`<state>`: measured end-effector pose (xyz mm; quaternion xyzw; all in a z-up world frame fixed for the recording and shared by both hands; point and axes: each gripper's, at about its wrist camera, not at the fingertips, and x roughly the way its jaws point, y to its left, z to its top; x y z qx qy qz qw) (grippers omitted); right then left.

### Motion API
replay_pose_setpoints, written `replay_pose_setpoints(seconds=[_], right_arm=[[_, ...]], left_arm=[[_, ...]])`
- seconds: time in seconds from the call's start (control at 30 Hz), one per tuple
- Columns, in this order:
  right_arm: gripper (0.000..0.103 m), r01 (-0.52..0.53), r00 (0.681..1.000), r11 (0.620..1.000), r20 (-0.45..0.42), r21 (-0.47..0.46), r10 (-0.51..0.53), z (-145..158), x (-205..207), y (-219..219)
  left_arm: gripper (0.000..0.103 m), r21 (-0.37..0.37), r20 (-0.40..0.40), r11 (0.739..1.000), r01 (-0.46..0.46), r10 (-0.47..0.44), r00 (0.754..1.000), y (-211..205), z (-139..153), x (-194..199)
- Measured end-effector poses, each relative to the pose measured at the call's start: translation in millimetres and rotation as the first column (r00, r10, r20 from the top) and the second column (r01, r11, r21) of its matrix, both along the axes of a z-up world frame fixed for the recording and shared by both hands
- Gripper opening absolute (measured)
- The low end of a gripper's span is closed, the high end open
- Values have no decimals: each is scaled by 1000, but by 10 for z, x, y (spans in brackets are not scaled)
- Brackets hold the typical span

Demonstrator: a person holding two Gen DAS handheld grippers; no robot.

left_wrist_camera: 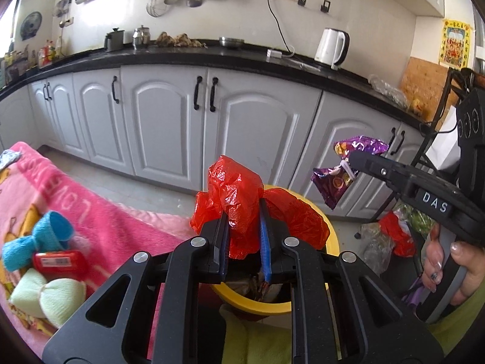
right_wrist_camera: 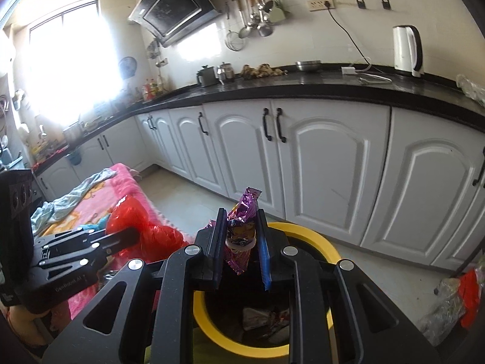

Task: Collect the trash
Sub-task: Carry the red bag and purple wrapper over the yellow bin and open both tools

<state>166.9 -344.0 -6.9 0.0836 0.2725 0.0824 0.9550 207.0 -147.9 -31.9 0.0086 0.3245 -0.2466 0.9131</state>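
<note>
My left gripper (left_wrist_camera: 242, 227) is shut on a crumpled red plastic bag (left_wrist_camera: 236, 194) and holds it above the rim of a yellow bin (left_wrist_camera: 330, 233). My right gripper (right_wrist_camera: 241, 227) is shut on a purple snack wrapper (right_wrist_camera: 242, 221) and holds it over the yellow bin (right_wrist_camera: 321, 239), which has some trash inside. In the left wrist view the right gripper (left_wrist_camera: 351, 159) shows at the right with the purple wrapper (left_wrist_camera: 342, 166) hanging from it. In the right wrist view the left gripper (right_wrist_camera: 133, 233) shows at the left with the red bag (right_wrist_camera: 142, 227).
A pink blanket (left_wrist_camera: 91, 212) at the left carries a blue cloth bow (left_wrist_camera: 39, 239), a red pack (left_wrist_camera: 60, 261) and a pale green bow (left_wrist_camera: 45, 297). More plastic bags (left_wrist_camera: 391, 236) lie on the floor at the right. White cabinets (left_wrist_camera: 169, 127) stand behind.
</note>
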Motion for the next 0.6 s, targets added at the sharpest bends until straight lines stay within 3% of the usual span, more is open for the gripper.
replay_pose_setpoints(seconds=[0.6], right_arm=[[21, 61, 991, 998, -118, -26, -64, -481, 279, -211]], left_arm=[[12, 29, -101, 999, 45, -42, 994, -399, -541, 240]])
